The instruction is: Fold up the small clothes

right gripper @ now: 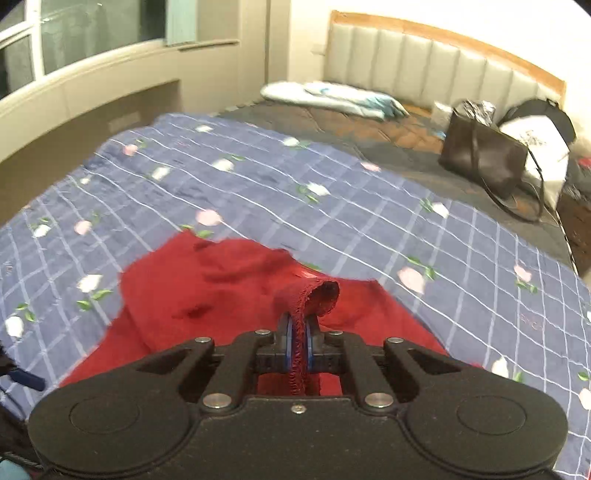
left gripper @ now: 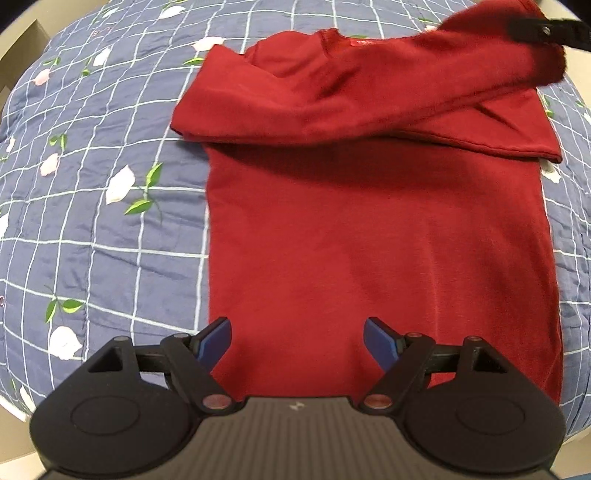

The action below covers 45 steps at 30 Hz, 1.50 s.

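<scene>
A dark red long-sleeved shirt point(left gripper: 369, 229) lies flat on the quilt, collar at the far end. My left gripper point(left gripper: 297, 338) hovers open over the shirt's near hem, nothing between its blue pads. One sleeve point(left gripper: 461, 62) is lifted off the bed and drawn across the chest. My right gripper point(left gripper: 543, 31) shows at the top right, holding that sleeve by its cuff. In the right wrist view the right gripper point(right gripper: 299, 341) is shut on the sleeve cuff point(right gripper: 321, 293), whose stitched edge curls above the pads; the shirt point(right gripper: 207, 288) lies below.
A blue checked quilt with flowers point(left gripper: 92, 221) covers the bed point(right gripper: 258, 177). Further up lie a brown handbag point(right gripper: 484, 158), a white bag point(right gripper: 535, 140), light folded bedding point(right gripper: 332, 98) and a padded headboard point(right gripper: 443, 62). A window wall point(right gripper: 92, 74) runs along the left.
</scene>
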{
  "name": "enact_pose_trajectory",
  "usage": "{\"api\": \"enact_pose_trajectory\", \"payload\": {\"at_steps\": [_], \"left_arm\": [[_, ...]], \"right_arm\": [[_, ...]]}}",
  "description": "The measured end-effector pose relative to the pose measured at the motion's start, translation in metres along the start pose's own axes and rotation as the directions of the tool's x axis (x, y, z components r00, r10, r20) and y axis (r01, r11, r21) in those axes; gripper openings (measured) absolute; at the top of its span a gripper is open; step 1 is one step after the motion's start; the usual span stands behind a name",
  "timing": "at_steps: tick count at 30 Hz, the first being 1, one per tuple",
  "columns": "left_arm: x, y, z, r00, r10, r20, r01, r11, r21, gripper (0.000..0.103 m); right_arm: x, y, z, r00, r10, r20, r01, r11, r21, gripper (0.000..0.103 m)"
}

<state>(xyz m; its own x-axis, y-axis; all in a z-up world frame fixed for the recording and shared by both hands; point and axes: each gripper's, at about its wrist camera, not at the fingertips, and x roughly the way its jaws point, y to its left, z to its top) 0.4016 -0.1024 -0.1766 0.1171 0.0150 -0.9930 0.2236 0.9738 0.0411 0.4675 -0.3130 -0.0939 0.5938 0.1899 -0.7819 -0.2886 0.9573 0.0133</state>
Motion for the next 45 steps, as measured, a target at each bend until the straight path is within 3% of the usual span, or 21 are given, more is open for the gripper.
{"api": "enact_pose_trajectory", "payload": {"at_steps": [6, 9, 12, 16, 18, 23, 28, 33, 35, 36, 37, 38, 40, 41, 45], "left_arm": [[0.003, -0.011, 0.005, 1.000, 0.011, -0.018, -0.010, 1.000, 0.015, 0.083], [0.003, -0.010, 0.006, 1.000, 0.016, -0.019, -0.016, 1.000, 0.011, 0.083], [0.004, -0.008, 0.007, 1.000, 0.021, -0.024, -0.021, 1.000, -0.002, 0.083], [0.010, 0.003, 0.020, 0.999, 0.028, -0.020, -0.028, 0.999, -0.039, 0.085], [0.013, 0.015, 0.035, 0.999, 0.049, -0.001, -0.049, 0.996, -0.075, 0.088], [0.022, 0.058, 0.090, 0.993, 0.075, 0.087, -0.057, 0.978, -0.201, 0.090], [0.038, 0.099, 0.155, 0.983, 0.068, 0.168, -0.012, 0.948, -0.318, 0.090], [0.073, 0.118, 0.199, 0.987, 0.034, 0.156, 0.022, 0.940, -0.342, 0.085], [0.086, 0.120, 0.210, 0.991, 0.007, 0.134, 0.039, 0.940, -0.339, 0.075], [0.090, 0.119, 0.213, 0.992, -0.011, 0.129, 0.055, 0.939, -0.341, 0.072], [0.092, 0.118, 0.215, 0.991, -0.035, 0.127, 0.077, 0.936, -0.342, 0.062], [0.094, 0.118, 0.217, 0.990, -0.065, 0.128, 0.105, 0.933, -0.343, 0.044], [0.096, 0.114, 0.217, 0.985, -0.099, 0.138, 0.141, 0.930, -0.340, 0.018], [0.095, 0.112, 0.217, 0.985, -0.092, 0.147, 0.137, 0.933, -0.332, 0.010], [0.076, 0.106, 0.205, 0.970, -0.050, 0.239, 0.127, 0.939, -0.320, 0.006]], "right_arm": [[0.069, -0.054, -0.031, 0.975, -0.075, -0.208, 0.103, 0.986, 0.128, 0.007], [0.085, -0.061, -0.042, 0.965, -0.095, -0.245, 0.133, 0.980, 0.144, 0.011], [0.090, -0.065, -0.047, 0.962, -0.095, -0.257, 0.142, 0.974, 0.174, 0.026], [0.076, -0.080, -0.062, 0.965, -0.114, -0.236, 0.171, 0.957, 0.234, 0.062], [0.066, -0.093, -0.066, 0.965, -0.135, -0.223, 0.194, 0.944, 0.268, 0.064], [0.062, -0.142, -0.076, 0.958, -0.165, -0.234, 0.254, 0.867, 0.428, 0.072], [0.083, -0.190, -0.079, 0.971, -0.071, -0.229, 0.201, 0.763, 0.615, 0.081], [0.106, -0.215, -0.077, 0.975, -0.039, -0.221, 0.187, 0.686, 0.704, 0.079], [0.112, -0.222, -0.077, 0.975, -0.036, -0.218, 0.186, 0.668, 0.721, 0.068], [0.113, -0.223, -0.075, 0.975, -0.039, -0.217, 0.188, 0.667, 0.721, 0.057], [0.114, -0.225, -0.074, 0.976, -0.045, -0.214, 0.189, 0.668, 0.720, 0.048], [0.114, -0.226, -0.073, 0.977, -0.048, -0.209, 0.186, 0.670, 0.719, 0.044], [0.112, -0.228, -0.071, 0.980, -0.054, -0.194, 0.178, 0.685, 0.707, 0.026], [0.109, -0.228, -0.070, 0.981, -0.058, -0.183, 0.171, 0.697, 0.697, 0.023], [0.093, -0.216, -0.062, 0.989, -0.107, -0.100, 0.145, 0.796, 0.588, 0.016]]}}
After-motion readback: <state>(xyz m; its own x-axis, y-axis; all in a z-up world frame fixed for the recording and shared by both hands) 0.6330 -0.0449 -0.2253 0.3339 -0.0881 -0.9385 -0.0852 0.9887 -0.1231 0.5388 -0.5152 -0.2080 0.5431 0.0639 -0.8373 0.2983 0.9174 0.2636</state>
